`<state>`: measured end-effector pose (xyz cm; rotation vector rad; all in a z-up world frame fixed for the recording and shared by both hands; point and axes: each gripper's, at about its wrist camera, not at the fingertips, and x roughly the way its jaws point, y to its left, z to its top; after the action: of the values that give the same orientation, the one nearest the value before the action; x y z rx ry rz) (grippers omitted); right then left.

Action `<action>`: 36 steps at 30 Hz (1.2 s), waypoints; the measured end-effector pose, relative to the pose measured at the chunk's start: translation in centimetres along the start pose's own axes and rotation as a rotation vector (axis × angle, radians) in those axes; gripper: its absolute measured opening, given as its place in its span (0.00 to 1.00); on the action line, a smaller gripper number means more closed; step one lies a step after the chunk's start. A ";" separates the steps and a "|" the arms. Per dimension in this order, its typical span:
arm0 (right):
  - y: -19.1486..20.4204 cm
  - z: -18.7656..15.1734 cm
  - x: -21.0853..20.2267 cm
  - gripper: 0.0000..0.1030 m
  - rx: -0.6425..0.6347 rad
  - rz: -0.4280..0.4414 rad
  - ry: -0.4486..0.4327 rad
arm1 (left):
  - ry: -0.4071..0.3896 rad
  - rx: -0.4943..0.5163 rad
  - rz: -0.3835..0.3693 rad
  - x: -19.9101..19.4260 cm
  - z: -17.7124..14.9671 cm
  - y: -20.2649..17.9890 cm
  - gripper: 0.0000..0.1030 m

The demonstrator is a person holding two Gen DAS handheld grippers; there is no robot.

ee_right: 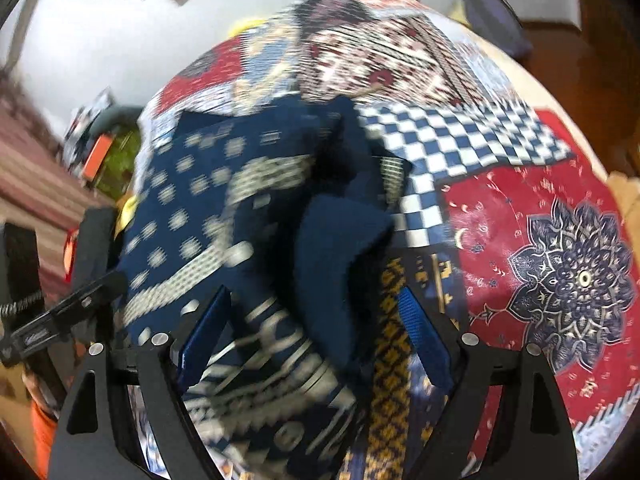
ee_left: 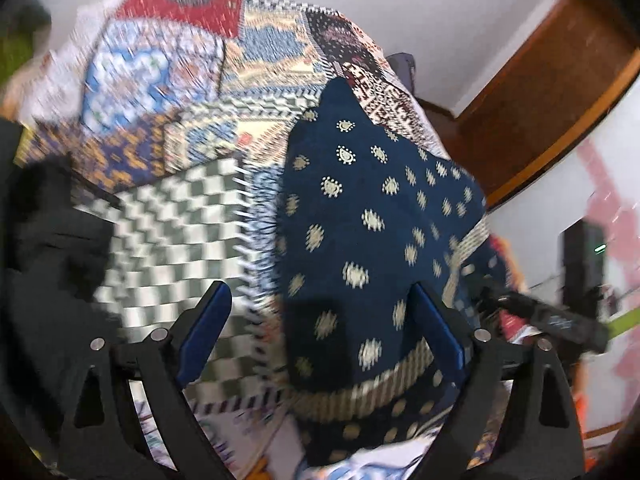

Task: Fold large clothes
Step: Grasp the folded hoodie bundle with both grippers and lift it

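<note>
The left gripper (ee_left: 320, 320) is hanging over the bed with its blue-padded fingers (ee_left: 204, 332) standing wide apart, nothing pinched between them. Under it and to its right the navy garment (ee_left: 360, 216), dotted with pale motifs and edged by a pale patterned band, is lying bunched on the patchwork bedspread (ee_left: 168, 216). The left finger is sitting over a green-and-white checked patch, the right over the navy cloth; whether the pads are touching the fabric cannot be told through the blur.

The right gripper (ee_right: 316, 320) is likewise standing with its jaws spread, empty, with a rumpled fold of the navy garment (ee_right: 192, 208) lying between and beyond its fingers (ee_right: 424, 332).

Farther off, the patchwork bedspread (ee_right: 560, 260) is showing a red panel with a dark medallion and a blue-and-white checked panel. Beyond the bed, a pale wall (ee_left: 400, 8) and brown wooden trim (ee_left: 552, 92) are showing.
</note>
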<state>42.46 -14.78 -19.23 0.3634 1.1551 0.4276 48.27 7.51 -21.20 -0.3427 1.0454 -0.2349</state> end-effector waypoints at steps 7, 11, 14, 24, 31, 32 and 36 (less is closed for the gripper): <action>-2.3 1.1 2.7 0.85 0.049 0.143 0.099 | 0.110 -0.090 -0.157 4.5 1.9 1.4 0.95; -2.7 1.8 3.4 0.88 0.055 0.205 0.119 | 0.159 -0.163 -0.242 6.2 2.6 2.6 0.95; -2.6 2.1 3.8 0.90 0.057 0.246 0.131 | 0.167 -0.173 -0.272 6.7 2.8 2.8 0.95; -1.5 1.7 3.7 0.58 0.070 0.341 0.152 | 0.146 -0.144 -0.297 5.5 2.1 2.2 0.73; 0.7 2.0 0.7 0.28 0.053 0.330 0.127 | 0.092 -0.107 -0.271 1.4 1.7 0.7 0.63; 1.0 2.2 0.4 0.28 0.046 0.330 0.123 | 0.074 -0.100 -0.275 0.2 1.7 0.5 0.63; 4.3 2.4 -2.8 0.28 -0.029 0.323 0.071 | -0.004 -0.065 -0.283 -5.3 2.0 -0.1 0.63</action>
<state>43.20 -12.62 -14.04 0.5157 1.1609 0.7432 47.41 9.63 -16.04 -0.5509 1.0006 -0.4541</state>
